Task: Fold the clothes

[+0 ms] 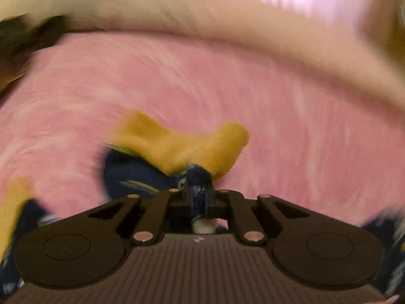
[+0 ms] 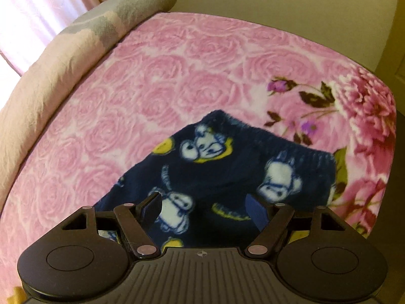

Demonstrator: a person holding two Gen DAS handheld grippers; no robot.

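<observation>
A navy fleece garment with white cartoon figures and yellow patches lies on the pink rose-patterned bedspread. My right gripper hovers open just above its near part, fingers spread to either side. In the blurred left wrist view, my left gripper is shut on a navy fold of the same garment, and a yellow cuff sticks up beyond the fingertips. Another yellow and navy part shows at the lower left.
A rolled beige and grey quilt runs along the bed's left side, with pink curtains behind it. The bedspread's large flower print marks the right edge, where the bed drops off by a cream wall.
</observation>
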